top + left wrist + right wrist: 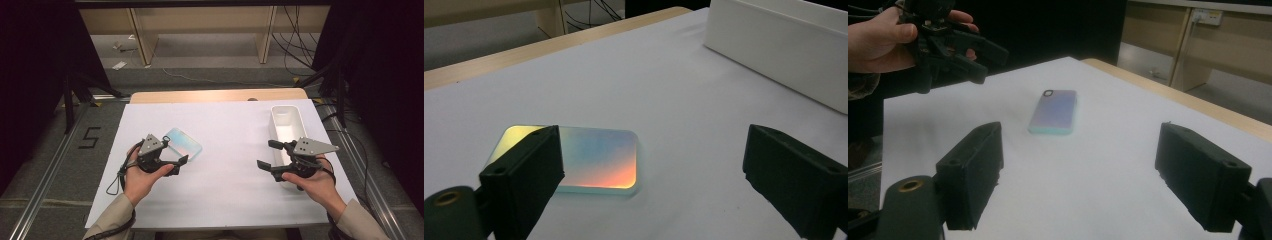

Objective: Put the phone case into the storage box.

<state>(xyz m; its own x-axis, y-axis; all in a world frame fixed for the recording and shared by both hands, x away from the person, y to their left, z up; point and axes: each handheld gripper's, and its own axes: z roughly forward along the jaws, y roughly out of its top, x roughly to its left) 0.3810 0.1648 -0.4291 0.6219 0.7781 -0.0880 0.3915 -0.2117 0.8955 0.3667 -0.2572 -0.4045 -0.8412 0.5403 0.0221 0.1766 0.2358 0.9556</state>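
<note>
Your left gripper [172,161] is just beside the phone case [183,143], jaws spread. The case lies flat ahead of them, its long axis running crosswise. Your right gripper [272,155], also spread, sits well apart.

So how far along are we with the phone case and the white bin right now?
Nothing looks done yet: the iridescent phone case lies flat on the white sheet, apart from the white bin. In hand: the left gripper hovers open right beside the case, fingers not closed on it. The right gripper waits open by the bin. Left: probably grasping and moving the case.
</note>
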